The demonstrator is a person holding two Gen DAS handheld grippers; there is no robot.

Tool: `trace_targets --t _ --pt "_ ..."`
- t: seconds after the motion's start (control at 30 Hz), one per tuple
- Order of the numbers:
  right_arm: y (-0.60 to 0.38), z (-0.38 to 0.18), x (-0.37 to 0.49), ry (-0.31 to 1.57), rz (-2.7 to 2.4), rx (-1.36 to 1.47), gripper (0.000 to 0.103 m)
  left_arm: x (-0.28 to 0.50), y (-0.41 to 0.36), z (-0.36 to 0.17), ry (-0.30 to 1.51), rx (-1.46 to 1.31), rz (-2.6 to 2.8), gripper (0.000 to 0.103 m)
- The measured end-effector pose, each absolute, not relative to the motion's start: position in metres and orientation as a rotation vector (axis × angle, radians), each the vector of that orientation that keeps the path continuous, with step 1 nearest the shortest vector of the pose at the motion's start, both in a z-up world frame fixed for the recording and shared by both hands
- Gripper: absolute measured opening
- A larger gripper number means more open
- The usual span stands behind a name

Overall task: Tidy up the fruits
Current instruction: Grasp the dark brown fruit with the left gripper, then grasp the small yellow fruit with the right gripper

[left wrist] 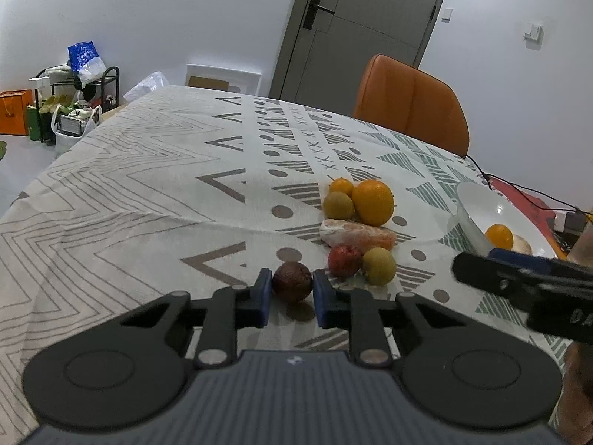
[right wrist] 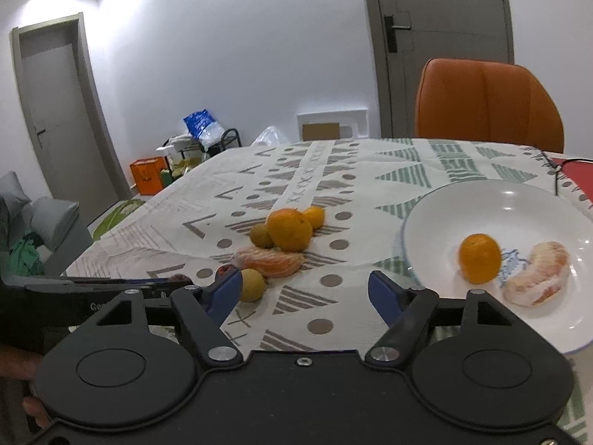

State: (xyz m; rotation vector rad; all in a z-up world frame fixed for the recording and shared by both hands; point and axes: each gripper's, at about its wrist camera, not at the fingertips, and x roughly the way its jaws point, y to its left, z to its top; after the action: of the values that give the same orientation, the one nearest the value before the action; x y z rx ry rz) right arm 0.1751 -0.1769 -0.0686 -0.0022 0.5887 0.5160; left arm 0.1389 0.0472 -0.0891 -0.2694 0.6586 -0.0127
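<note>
Clamped between the blue pads of the left gripper [left wrist: 291, 293] is a dark brown fruit [left wrist: 292, 281], resting on the patterned tablecloth [left wrist: 141, 185]. Nothing is held by the right gripper [right wrist: 305, 289], whose jaws are spread over bare cloth. Beyond, a loose fruit pile [left wrist: 357, 218] is seen, and a white bowl [right wrist: 481, 200] holding an orange [right wrist: 480, 257] and a peeled segment [right wrist: 537, 278].

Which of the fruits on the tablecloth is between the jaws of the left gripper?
The dark brown round fruit, nearest the camera. The left gripper is shut on it, while the red fruit and the yellow-green fruit lie free, further away to the right.
</note>
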Motion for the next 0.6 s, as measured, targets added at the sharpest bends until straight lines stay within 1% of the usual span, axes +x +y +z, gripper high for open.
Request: trace_targets --t 0.1,0.5,0.57,0.6 --pt "-0.168 -0.072 0.178 0.607 0.536 -0.01 0.067 0.138 0.052 -0.089 0.658 -0.276 -0.017 0.022" --pt "-0.14 -0.082 0.189 0.652 0.565 -0.01 0.059 0.136 0.072 -0.083 0.642 -0.293 0.014 0.022" --pt "-0.138 -0.083 0.191 0.654 0.573 -0.001 0.057 0.137 0.074 -0.083 0.648 -0.29 0.02 0.022" --pt "-0.136 -0.083 0.192 0.655 0.58 -0.001 0.053 0.138 0.073 -0.083 0.651 -0.29 0.023 0.022"
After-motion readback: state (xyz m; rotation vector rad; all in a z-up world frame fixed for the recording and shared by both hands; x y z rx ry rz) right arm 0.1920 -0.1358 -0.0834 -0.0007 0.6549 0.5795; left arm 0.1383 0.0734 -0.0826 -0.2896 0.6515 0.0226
